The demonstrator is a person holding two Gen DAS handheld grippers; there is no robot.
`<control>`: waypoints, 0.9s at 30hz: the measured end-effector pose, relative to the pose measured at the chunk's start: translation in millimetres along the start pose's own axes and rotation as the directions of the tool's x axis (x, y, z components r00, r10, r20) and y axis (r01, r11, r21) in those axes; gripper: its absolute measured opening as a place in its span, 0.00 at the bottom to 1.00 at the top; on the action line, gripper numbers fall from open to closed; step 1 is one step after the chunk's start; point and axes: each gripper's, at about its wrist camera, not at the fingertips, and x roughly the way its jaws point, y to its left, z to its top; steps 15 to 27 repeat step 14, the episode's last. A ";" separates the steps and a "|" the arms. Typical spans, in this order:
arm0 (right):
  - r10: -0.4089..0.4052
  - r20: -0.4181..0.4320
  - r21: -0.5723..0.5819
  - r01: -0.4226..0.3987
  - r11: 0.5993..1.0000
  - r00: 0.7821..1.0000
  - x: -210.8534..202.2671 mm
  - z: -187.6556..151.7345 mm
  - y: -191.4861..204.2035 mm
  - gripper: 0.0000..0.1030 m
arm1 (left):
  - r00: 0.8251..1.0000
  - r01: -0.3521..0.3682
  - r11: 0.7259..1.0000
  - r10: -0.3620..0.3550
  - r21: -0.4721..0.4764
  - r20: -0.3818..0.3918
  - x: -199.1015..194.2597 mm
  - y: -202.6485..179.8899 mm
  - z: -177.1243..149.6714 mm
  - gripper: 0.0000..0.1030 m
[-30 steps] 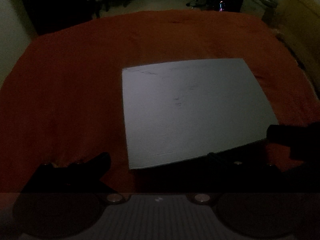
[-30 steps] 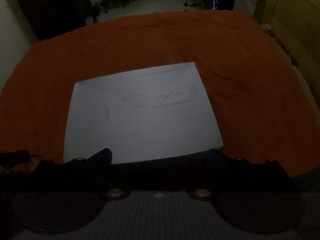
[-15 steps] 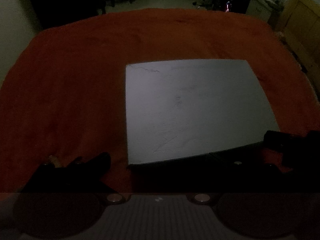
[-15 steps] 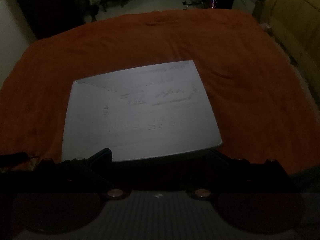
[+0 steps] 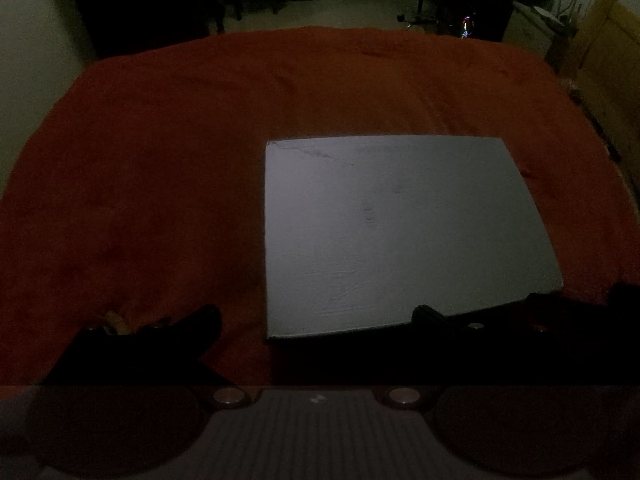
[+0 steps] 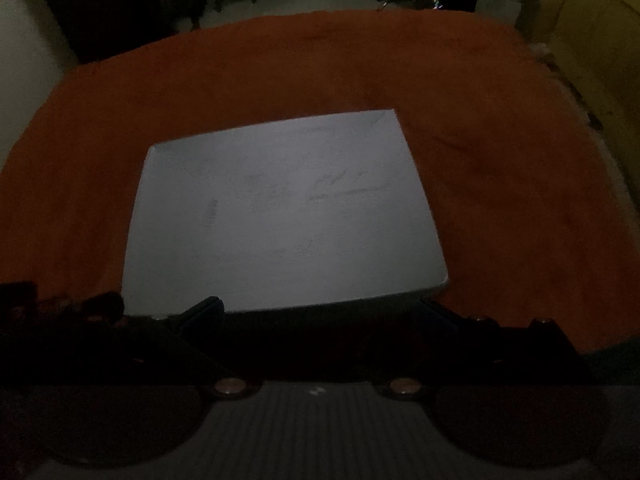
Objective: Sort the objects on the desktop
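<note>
Grey board (image 5: pixel 400 232), flat, rectangular (faintly scuffed); on orange cloth (image 5: pixel 160 168)

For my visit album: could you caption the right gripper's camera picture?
Open right gripper poised at the near edge of a pale flat board lying on an orange cloth, dim room.

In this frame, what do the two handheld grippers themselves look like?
Both look alike in the dim light. The left gripper and right gripper each have two black, angular fingers set wide apart. Behind them sits a grey ribbed body with a small pale mark, two round copper-coloured fasteners and dark round discs on both sides. No cables, sleeves or hands are visible.
</note>
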 end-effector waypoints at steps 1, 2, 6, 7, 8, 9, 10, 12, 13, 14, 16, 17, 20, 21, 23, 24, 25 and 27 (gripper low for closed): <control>0.002 -0.002 -0.002 -0.002 1.000 1.000 0.1 -0.3 0.6 1.00 | 1.000 0.001 1.000 -0.001 -0.002 0.000 -0.8 -1.1 -1.2 1.00; 0.001 0.000 -0.003 -0.001 1.000 1.000 -0.2 -0.3 0.8 1.00 | 1.000 0.002 1.000 -0.002 -0.004 0.000 -1.3 -1.9 -2.1 1.00; 0.005 0.003 0.004 -0.005 1.000 1.000 -0.8 0.6 0.8 1.00 | 1.000 -0.002 1.000 0.001 -0.004 -0.009 0.7 -1.1 -2.8 1.00; 0.003 0.002 0.005 -0.003 1.000 1.000 -0.1 0.3 1.5 1.00 | 1.000 -0.001 1.000 0.001 -0.003 -0.011 1.4 -0.5 -2.3 1.00; 0.003 0.000 0.005 -0.003 1.000 1.000 0.4 0.2 1.4 1.00 | 1.000 0.001 1.000 -0.001 0.001 -0.012 2.0 0.5 -0.7 1.00; 0.003 -0.002 0.004 -0.003 1.000 1.000 0.9 0.1 1.1 1.00 | 1.000 0.005 1.000 -0.005 0.004 -0.010 2.3 1.4 0.5 1.00; 0.004 -0.003 0.003 -0.004 1.000 1.000 0.9 0.2 1.7 1.00 | 1.000 0.011 1.000 -0.011 0.007 -0.005 2.1 2.0 1.0 1.00; 0.010 -0.003 0.003 -0.010 1.000 1.000 0.3 0.7 2.5 1.00 | 1.000 0.013 1.000 -0.013 0.008 0.004 1.5 3.4 1.2 1.00; 0.013 -0.003 0.002 -0.013 1.000 1.000 0.1 0.9 2.9 1.00 | 1.000 0.012 1.000 -0.012 0.008 0.006 1.3 3.5 1.4 1.00; 0.013 -0.001 0.002 -0.013 1.000 1.000 0.0 1.4 2.7 1.00 | 1.000 0.011 1.000 -0.011 0.008 0.008 1.0 3.6 1.7 1.00; 0.013 -0.001 0.002 -0.013 1.000 1.000 0.0 1.4 2.7 1.00 | 1.000 0.011 1.000 -0.011 0.008 0.008 1.0 3.6 1.7 1.00; 0.013 -0.001 0.002 -0.013 1.000 1.000 0.0 1.4 2.7 1.00 | 1.000 0.011 1.000 -0.011 0.008 0.008 1.0 3.6 1.7 1.00; 0.013 -0.001 0.002 -0.013 1.000 1.000 0.0 1.4 2.7 1.00 | 1.000 0.011 1.000 -0.011 0.008 0.008 1.0 3.6 1.7 1.00; 0.013 -0.001 0.002 -0.013 1.000 1.000 0.0 1.4 2.7 1.00 | 1.000 0.011 1.000 -0.011 0.008 0.008 1.0 3.6 1.7 1.00; 0.013 -0.001 0.002 -0.013 1.000 1.000 0.0 1.4 2.7 1.00 | 1.000 0.011 1.000 -0.011 0.008 0.008 1.0 3.6 1.7 1.00; 0.013 -0.001 0.002 -0.013 1.000 1.000 0.0 1.4 2.7 1.00 | 1.000 0.011 1.000 -0.011 0.008 0.008 1.0 3.6 1.7 1.00; 0.013 -0.001 0.002 -0.013 1.000 1.000 0.0 1.4 2.7 1.00 | 1.000 0.011 1.000 -0.011 0.008 0.008 1.0 3.6 1.7 1.00; 0.013 -0.001 0.002 -0.013 1.000 1.000 0.0 1.4 2.7 1.00 | 1.000 0.011 1.000 -0.011 0.008 0.008 1.0 3.6 1.7 1.00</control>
